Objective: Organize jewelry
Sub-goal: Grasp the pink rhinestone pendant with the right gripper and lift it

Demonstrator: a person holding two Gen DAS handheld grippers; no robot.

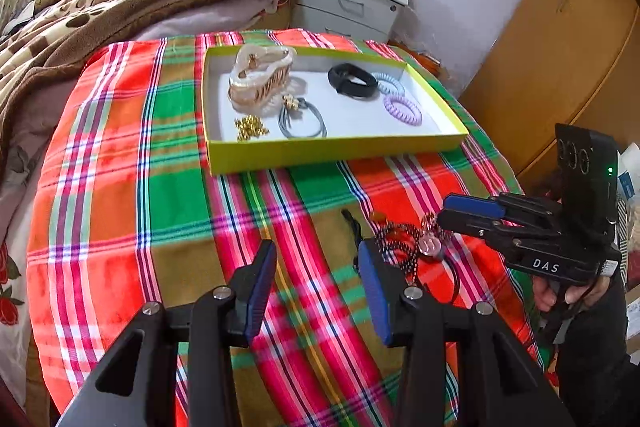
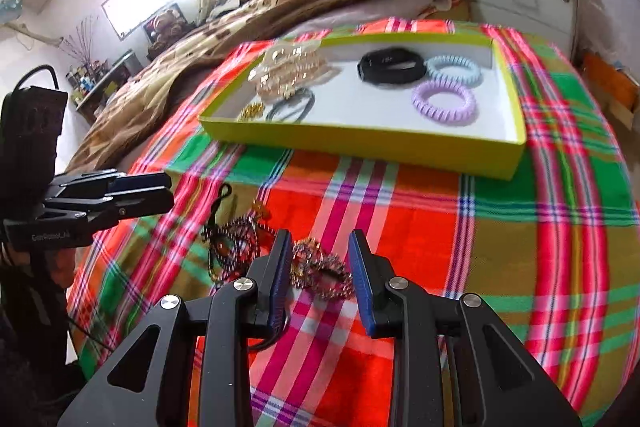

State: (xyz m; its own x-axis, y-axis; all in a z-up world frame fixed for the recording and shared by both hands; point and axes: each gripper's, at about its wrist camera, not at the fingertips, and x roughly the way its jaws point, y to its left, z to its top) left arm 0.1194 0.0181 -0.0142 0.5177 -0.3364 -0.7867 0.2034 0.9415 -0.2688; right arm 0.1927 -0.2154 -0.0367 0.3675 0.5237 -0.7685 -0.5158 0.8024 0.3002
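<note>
Right wrist view: right gripper [image 2: 318, 275] hangs over the loose jewelry on the plaid cloth [image 2: 420, 227], jaws spread, nothing pinched; a sparkly chain bracelet [image 2: 320, 273] lies on the cloth between the blue pads.
Left wrist view: left gripper [image 1: 316, 287] jaws spread wide and empty, over bare cloth just beside the pile.
Task's thing: the sparkly chain bracelet, plus a dark beaded necklace [image 2: 232, 243] tangled next to it; both lie on the cloth in front of the box, well short of it.
Step in hand (my reading): picking up the bracelet with the right gripper to carry it to the box.
How to do it well: lower until the pad tips reach the cloth, close across a bunched part of the chain rather than a single strand, and lift slowly so the necklace does not come along. The bracelet may be caught on the necklace; the blur hides where they meet.
Container: green box [image 2: 516, 143], shallow, white inside, open on the cloth.
Its contents, left part: pale claw clip [image 2: 292, 71], gold beads [image 2: 250, 113], grey hair tie [image 2: 292, 107].
Its contents, right part: black band [image 2: 390, 65], blue coil tie [image 2: 454, 69], purple coil tie [image 2: 444, 103].
Free space: the white floor in the middle of the box looks the easiest drop spot.
</note>
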